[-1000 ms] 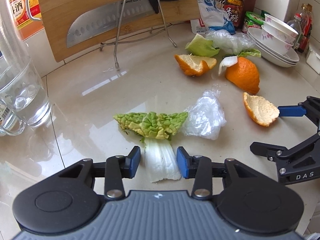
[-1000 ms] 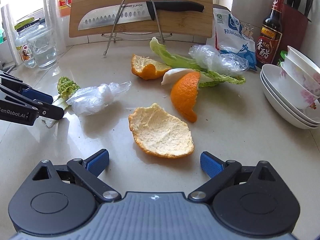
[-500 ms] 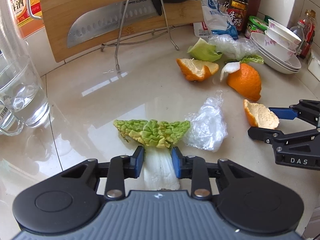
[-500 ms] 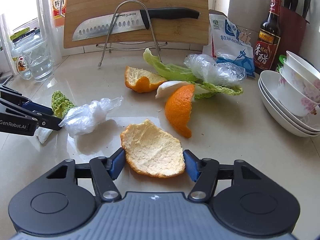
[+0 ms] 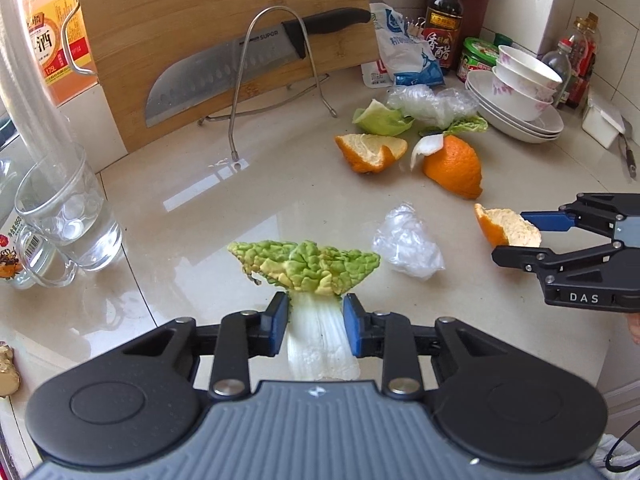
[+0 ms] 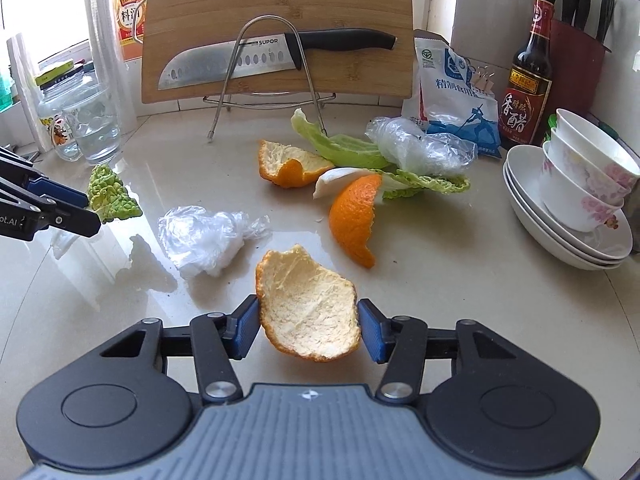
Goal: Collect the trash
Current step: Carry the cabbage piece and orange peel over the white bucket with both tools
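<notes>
Pale glossy stone makes up the surface (image 5: 280, 184), and my biggest landmark on it is the bamboo cutting board (image 6: 276, 8) leaning at the back with a cleaver (image 6: 228, 64) racked in front. From the right wrist I get the knife block (image 6: 580, 36) and the vinegar bottle (image 6: 528, 76) in full; the left wrist view crops both. The left wrist alone shows me a ginger knob (image 5: 7, 368) at the near left edge. Stacked bowls (image 6: 576, 200) sit far right.

My left tongs (image 5: 315, 330) are clamped on the white stalk of a cabbage leaf (image 5: 308, 268), lifted clear of the surface, its shadow beneath in the right wrist view. My right tongs (image 6: 308, 330) are closing on an orange peel (image 6: 310, 312), pads pressing both edges, pith side up. A crumpled plastic wrap (image 6: 204, 240) lies between the two. Two more peels (image 6: 354, 216), another leaf (image 6: 344, 146) and a second plastic wad (image 6: 420, 144) lie farther back.
</notes>
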Tool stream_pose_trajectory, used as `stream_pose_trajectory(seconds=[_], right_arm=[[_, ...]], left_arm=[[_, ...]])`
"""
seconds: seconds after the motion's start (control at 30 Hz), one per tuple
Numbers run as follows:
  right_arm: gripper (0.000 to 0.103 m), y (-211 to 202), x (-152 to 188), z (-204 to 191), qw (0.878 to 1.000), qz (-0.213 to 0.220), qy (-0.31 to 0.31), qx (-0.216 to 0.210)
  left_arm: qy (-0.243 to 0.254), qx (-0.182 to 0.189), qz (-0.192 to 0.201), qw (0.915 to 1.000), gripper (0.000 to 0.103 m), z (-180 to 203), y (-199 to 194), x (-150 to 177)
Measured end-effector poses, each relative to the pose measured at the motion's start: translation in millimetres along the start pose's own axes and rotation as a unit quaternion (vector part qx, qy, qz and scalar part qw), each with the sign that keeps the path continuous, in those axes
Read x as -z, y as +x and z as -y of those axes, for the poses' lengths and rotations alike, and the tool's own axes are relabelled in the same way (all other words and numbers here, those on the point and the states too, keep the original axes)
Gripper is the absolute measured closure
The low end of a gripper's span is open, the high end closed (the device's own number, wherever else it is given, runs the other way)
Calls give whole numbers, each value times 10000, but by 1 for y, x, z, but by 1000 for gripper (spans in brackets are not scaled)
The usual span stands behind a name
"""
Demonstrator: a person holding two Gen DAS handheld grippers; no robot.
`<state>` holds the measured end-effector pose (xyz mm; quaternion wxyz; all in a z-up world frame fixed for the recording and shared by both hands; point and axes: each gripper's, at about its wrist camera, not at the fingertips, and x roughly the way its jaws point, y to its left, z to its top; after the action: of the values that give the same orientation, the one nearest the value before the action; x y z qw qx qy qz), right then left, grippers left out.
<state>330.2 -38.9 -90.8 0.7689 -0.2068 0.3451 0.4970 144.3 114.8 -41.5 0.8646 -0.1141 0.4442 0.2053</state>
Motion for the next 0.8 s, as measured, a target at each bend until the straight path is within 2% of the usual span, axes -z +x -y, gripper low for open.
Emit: stream_pose_trajectory(seconds=[0.4,0.8], right_arm=[[45,-46,18,-2,9999,90,110,25],[45,-98,62,10,9970,94,556,530]], left_arm=[[632,584,81,9963,74,39,-29,3],[1311,1248,42,9835,75,94,-34,10]])
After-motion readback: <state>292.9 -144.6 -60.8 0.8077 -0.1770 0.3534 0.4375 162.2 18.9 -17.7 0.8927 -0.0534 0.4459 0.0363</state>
